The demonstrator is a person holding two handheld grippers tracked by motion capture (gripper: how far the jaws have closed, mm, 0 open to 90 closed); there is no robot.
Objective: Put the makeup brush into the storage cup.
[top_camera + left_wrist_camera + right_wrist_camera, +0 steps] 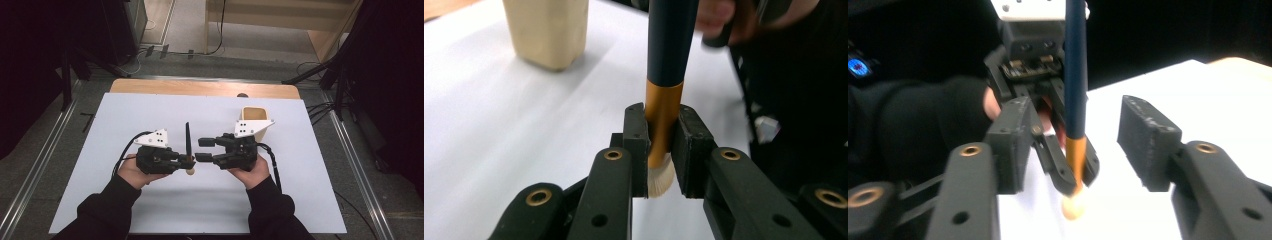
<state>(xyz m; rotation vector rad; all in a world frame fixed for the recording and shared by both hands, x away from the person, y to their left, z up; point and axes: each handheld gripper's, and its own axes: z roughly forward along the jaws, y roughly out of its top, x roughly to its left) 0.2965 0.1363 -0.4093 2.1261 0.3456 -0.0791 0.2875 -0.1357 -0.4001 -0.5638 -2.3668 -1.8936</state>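
Observation:
A make-up brush point(188, 140) with a dark handle, a gold ferrule and pale bristles stands nearly upright, bristles down near the white sheet. My left gripper point(187, 163) is shut on it; in the left gripper view its pads point(638, 145) clamp the gold ferrule of the brush point(669, 60) just above the bristles. My right gripper point(202, 150) faces it from the right, open, with nothing between its pads. In the right gripper view the brush point(1076, 100) shows beyond my open right gripper point(1078, 132), held by the left gripper point(1073, 172).
A beige square cup point(255, 120) stands upright behind my right hand; it also shows in the left gripper view point(548, 30). The white sheet point(150, 110) covers the wooden table point(200, 88). Metal rails and cables lie on the floor around it.

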